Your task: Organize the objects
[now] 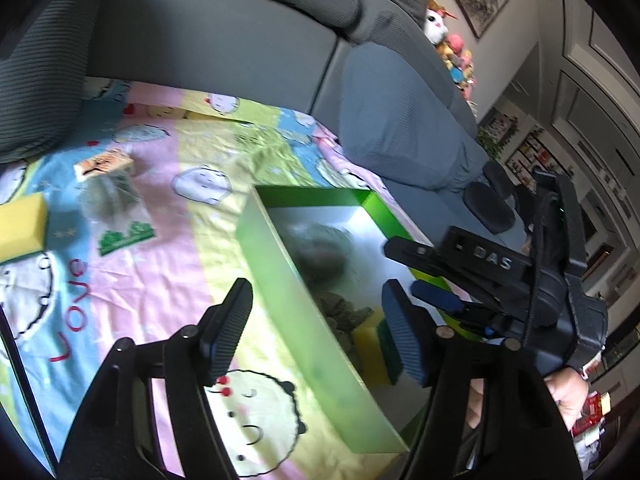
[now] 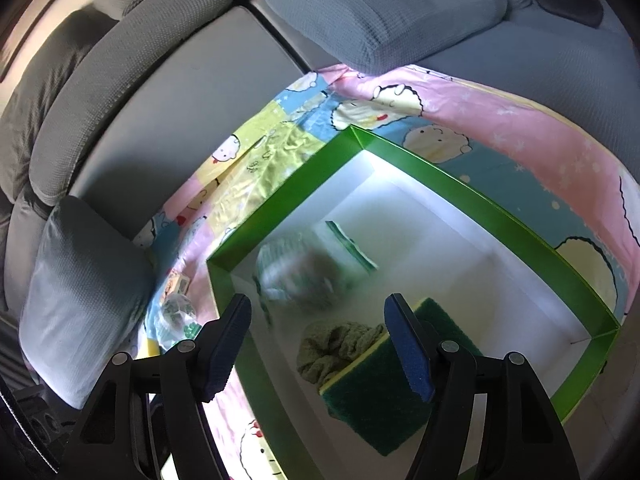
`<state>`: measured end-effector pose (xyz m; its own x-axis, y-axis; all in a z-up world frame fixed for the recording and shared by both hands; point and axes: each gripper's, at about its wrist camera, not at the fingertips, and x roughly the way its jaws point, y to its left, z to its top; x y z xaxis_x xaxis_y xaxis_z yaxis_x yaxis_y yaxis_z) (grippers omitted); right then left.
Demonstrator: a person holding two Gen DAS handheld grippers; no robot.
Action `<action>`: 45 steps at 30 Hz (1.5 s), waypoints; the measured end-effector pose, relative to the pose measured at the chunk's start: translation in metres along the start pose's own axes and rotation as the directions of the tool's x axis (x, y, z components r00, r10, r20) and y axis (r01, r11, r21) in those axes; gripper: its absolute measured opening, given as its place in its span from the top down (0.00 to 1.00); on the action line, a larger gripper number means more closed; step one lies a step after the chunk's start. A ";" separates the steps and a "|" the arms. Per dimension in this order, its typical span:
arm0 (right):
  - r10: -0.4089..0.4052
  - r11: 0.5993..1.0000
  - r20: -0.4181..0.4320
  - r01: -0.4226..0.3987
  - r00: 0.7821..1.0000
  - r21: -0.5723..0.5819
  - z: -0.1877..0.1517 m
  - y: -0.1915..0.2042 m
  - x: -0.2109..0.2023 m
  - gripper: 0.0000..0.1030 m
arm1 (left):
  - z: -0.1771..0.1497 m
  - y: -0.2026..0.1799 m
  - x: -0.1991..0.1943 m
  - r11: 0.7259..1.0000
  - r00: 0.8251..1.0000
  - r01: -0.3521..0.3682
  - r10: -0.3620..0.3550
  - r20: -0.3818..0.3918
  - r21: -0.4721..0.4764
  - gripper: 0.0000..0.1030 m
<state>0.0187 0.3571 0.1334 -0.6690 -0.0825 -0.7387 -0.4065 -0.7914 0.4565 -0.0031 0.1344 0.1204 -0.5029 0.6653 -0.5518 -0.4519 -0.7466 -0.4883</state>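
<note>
A green box (image 1: 280,280) with a white inside stands on a cartoon-print blanket (image 1: 168,280). In it lie a blurred clear bag (image 2: 296,276) with something dark inside, a crumpled green cloth (image 2: 336,348) and a green-and-yellow sponge (image 2: 380,396). My left gripper (image 1: 316,332) is open over the box's near wall, with nothing between its fingers. My right gripper (image 2: 316,352) hangs open above the cloth and sponge and holds nothing. It also shows in the left wrist view as the right gripper (image 1: 416,276) over the box's far side. Outside the box lie a bag with a card header (image 1: 108,184) and a yellow sponge (image 1: 20,228).
The blanket covers a grey sofa seat (image 1: 208,52) with back cushions behind. A grey pillow (image 2: 80,292) lies left of the box and another pillow (image 2: 384,8) beyond it. Plush toys (image 1: 444,32) sit at the sofa's end. A hand (image 1: 568,396) grips the right tool.
</note>
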 end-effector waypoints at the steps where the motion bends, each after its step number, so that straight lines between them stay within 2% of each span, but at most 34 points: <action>1: 0.002 1.000 0.003 -0.002 1.000 -0.006 0.000 0.002 -0.001 0.31 | 0.001 0.003 -0.003 1.000 1.000 -0.010 0.010 0.006 -0.007 0.31; 7: 0.022 0.999 0.010 -0.022 1.000 -0.036 -0.004 0.014 -0.001 0.31 | 0.006 0.023 -0.017 0.996 0.996 -0.082 0.084 0.039 -0.045 0.23; 9: 0.025 0.999 0.011 -0.024 1.000 -0.042 -0.005 0.016 -0.001 0.23 | 0.007 0.028 -0.021 0.993 0.994 -0.099 0.101 0.048 -0.059 0.23; 15: 0.034 0.998 0.016 -0.033 0.999 -0.059 -0.006 0.022 -0.001 0.21 | 0.007 0.043 -0.031 0.985 0.987 -0.148 0.153 0.056 -0.094 0.20; 21: 0.051 0.995 0.016 -0.050 0.999 -0.083 -0.008 0.030 -0.001 0.18 | 0.008 0.055 -0.039 0.975 0.980 -0.179 0.189 0.067 -0.130 0.17; 29: 0.115 0.985 0.011 -0.112 0.993 -0.133 -0.014 0.047 -0.002 0.09 | 0.007 0.074 -0.050 0.956 0.969 -0.222 0.238 0.066 -0.190 0.15; 33: 0.131 0.981 0.044 -0.123 0.990 -0.151 -0.016 0.052 -0.009 0.09 | 0.007 0.087 -0.059 0.944 0.964 -0.231 0.254 0.073 -0.235 0.14; 38: 0.190 0.971 0.075 -0.177 0.979 -0.158 -0.018 0.057 -0.016 0.06 | 0.007 0.103 -0.070 0.915 0.947 -0.274 0.310 0.081 -0.296 0.10; 42: 0.229 0.961 0.066 -0.215 0.971 -0.171 -0.020 0.066 -0.016 0.06 | 0.006 0.110 -0.071 0.892 0.928 -0.332 0.368 0.065 -0.306 0.09; 45: 0.239 0.957 0.067 -0.223 0.969 -0.187 -0.022 0.071 -0.016 0.06 | 0.005 0.114 -0.070 0.886 0.922 -0.350 0.384 0.057 -0.305 0.06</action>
<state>0.0142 0.2887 0.1670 -0.7872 -0.2284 -0.5729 -0.1230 -0.8521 0.5087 -0.0225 0.0028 0.1071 -0.6788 0.3270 -0.6575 0.0007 -0.8951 -0.4459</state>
